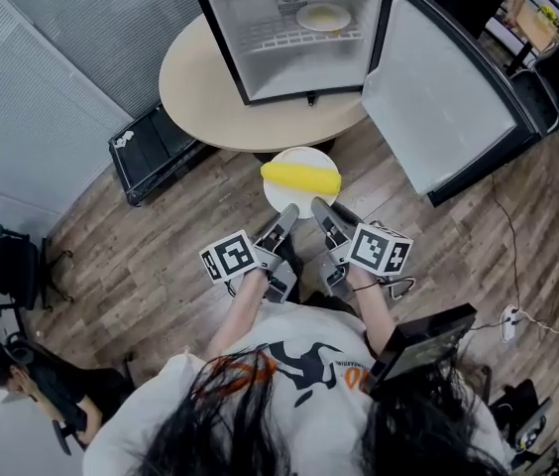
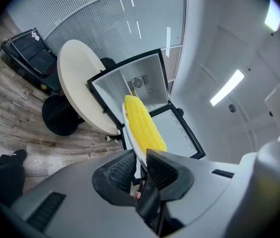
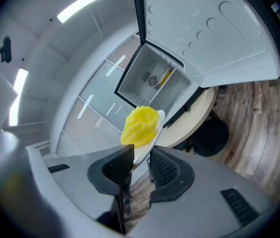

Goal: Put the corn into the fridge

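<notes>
Fridge [image 1: 289, 62] on round table [image 1: 195, 92] at 12 o'clock, door [image 1: 448, 107] swung out to 2. Second plate [image 1: 323, 17] on its shelf, I think. Corn [image 1: 301, 177] on plate [image 1: 304, 155], centre; left gripper [image 1: 288, 212] and right gripper [image 1: 320, 208] at plate's 6.

Corn on plate, held out in front of the open fridge

Corn [image 1: 301, 177] lies crosswise on a white plate [image 1: 281, 200]; left gripper [image 1: 288, 213] and right gripper [image 1: 319, 209] each grip the plate's near rim, side by side, marker cubes facing up; plate hangs over the wood floor [image 1: 161, 266], just off the near edge of the round table [image 1: 195, 87]; fridge [image 1: 222, 28] stands on the table, door [image 1: 438, 97] swung wide to the right; second plate [image 1: 323, 17] sits on the wire shelf inside; black cart [image 1: 156, 152] on the floor left of the table; seated person [image 1: 22, 370] at lower left.
</notes>
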`<state>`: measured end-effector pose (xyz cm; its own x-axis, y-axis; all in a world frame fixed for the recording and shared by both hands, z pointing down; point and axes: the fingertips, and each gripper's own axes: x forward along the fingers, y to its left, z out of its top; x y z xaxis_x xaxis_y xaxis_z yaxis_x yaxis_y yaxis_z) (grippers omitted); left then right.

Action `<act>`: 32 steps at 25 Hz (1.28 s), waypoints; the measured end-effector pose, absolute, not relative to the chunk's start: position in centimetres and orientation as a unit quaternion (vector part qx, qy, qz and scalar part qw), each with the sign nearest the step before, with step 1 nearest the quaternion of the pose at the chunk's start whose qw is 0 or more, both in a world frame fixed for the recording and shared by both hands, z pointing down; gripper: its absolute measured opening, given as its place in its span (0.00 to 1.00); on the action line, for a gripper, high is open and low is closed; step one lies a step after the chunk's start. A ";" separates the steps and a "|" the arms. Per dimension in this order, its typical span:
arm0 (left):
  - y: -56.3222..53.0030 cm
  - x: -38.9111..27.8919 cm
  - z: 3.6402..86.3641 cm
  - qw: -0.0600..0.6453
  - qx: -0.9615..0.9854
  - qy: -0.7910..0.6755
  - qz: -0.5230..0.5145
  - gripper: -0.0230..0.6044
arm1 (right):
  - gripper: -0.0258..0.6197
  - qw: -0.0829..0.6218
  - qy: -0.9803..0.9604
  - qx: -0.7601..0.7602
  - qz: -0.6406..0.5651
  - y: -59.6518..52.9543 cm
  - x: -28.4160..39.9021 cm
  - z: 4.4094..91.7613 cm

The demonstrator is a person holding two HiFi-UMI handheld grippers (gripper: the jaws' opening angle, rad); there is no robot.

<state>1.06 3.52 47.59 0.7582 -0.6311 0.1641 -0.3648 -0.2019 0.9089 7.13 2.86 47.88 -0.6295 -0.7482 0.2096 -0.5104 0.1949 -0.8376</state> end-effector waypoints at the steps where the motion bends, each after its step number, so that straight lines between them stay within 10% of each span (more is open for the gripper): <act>1: 3.4 1.0 47.7 0.542 0.765 -0.326 -0.122 0.13 | 0.18 0.123 0.763 -0.412 -0.483 2.7 7.1 48.0; 32: -17.3 -2.2 49.1 0.559 0.782 -0.264 -0.076 0.13 | 0.19 0.142 0.726 -0.470 -0.481 -17.1 3.9 49.4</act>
<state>-2.25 -17.31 49.06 0.8492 -0.4976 0.1769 -0.3287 -0.2358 0.9145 3.94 -17.10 49.42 -0.5188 -0.8187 0.2461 -0.5458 0.0957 -0.8324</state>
